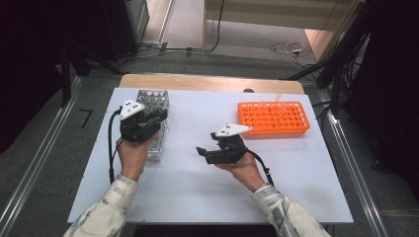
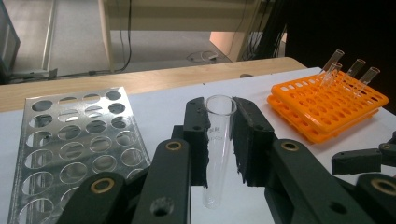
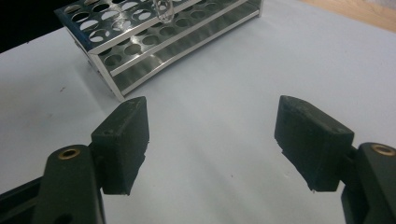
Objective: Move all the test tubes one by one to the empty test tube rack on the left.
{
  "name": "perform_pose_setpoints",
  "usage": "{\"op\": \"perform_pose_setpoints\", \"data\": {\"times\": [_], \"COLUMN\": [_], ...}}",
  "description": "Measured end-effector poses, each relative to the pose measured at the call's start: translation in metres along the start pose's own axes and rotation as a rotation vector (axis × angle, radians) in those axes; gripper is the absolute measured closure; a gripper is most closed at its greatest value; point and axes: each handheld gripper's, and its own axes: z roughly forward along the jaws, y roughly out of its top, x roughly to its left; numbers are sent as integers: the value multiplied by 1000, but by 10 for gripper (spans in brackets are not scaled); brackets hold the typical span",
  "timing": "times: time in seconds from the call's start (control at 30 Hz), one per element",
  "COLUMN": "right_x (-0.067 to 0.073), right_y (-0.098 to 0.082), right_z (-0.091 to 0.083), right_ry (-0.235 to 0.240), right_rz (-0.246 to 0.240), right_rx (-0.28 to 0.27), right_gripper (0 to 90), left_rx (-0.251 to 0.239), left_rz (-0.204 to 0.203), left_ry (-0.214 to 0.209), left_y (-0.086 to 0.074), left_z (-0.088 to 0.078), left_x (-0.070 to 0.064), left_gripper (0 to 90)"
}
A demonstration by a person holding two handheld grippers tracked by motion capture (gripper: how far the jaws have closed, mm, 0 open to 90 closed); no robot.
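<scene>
Left gripper [image 2: 219,140]: clenched on a clear glass tube [image 2: 218,144], held upright between its pads, open mouth uppermost, the rounded bottom hanging below the jaws and clear of the white counter [image 2: 159,105]. Just beside this gripper, to its left, a metal rack [image 2: 74,144] of round holes, all visible holes vacant. Farther ahead and to its right, an orange rack [image 2: 327,109] carrying several clear tubes [image 2: 357,67] at its far end, tilted. Right gripper [image 3: 212,140]: released, jaws set wide apart with nothing between them, bare counter beneath; the metal rack lies ahead of it, up and to the left. In the high view, the right gripper [image 1: 207,152] sits well apart from the left gripper [image 1: 157,118], the orange rack [image 1: 273,118] beyond it.
</scene>
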Motion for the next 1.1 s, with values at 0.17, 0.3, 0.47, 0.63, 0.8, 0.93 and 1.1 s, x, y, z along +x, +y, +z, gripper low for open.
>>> {"op": "perform_pose_setpoints", "data": {"times": [0.17, 0.3, 0.47, 0.63, 0.8, 0.93, 1.1], "right_x": [1, 1, 0, 0, 0, 0, 0], "right_y": [0, 0, 0, 1, 1, 1, 1], "right_z": [0, 0, -2, -2, -3, -3, -2], "right_ry": [3, 2, -3, -6, -9, -9, -9], "right_rz": [-3, 0, 2, -1, 2, 2, 3], "right_rx": [0, 0, -4, -9, -7, -8, -6], "right_gripper": [249, 249, 249, 251, 251, 251, 251], "left_rx": [-6, -2, 17, 16, 15, 18, 27], "left_rz": [0, 9, 41, 64, 86, 117, 121], "left_ry": [-3, -6, 0, 16, 30, 65, 78], "left_y": [1, 0, -6, -13, -21, -27, -34], "left_z": [-8, -15, -34, -47, -53, -54, -51], "left_x": [2, 1, 0, 0, -2, -3, -1], "left_gripper": [757, 757, 757, 757, 756, 757, 756]}}
